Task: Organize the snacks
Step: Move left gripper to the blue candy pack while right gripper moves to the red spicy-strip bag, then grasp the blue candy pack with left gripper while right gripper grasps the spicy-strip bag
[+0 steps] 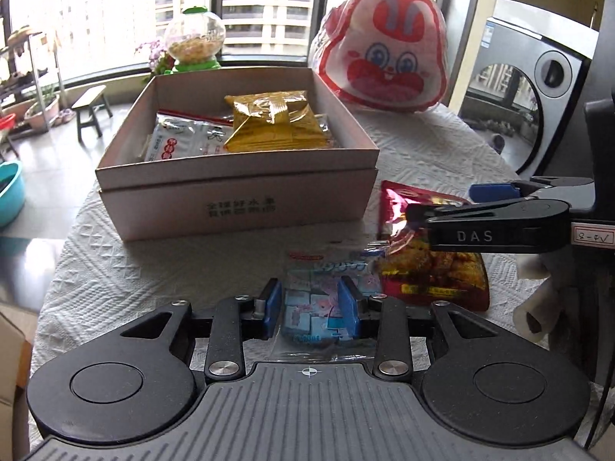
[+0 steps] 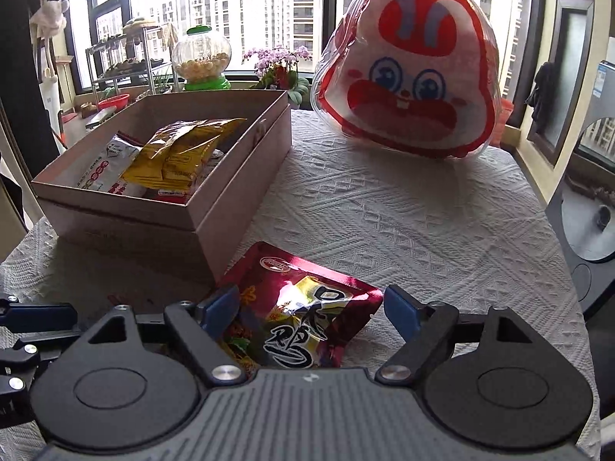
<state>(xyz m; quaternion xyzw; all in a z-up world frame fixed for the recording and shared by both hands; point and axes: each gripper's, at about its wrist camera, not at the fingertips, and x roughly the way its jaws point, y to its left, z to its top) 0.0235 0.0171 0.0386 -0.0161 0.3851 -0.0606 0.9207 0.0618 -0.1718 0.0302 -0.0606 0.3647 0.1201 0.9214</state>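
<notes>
my left gripper (image 1: 312, 309) pinches the clear blue candy packet (image 1: 321, 303) near the table's (image 2: 403, 207) front edge, just before the open box (image 1: 238, 176). my right gripper (image 2: 309, 309) has its fingers spread either side of the red snack bag (image 2: 303, 315) lying beside the box's front corner.
</notes>
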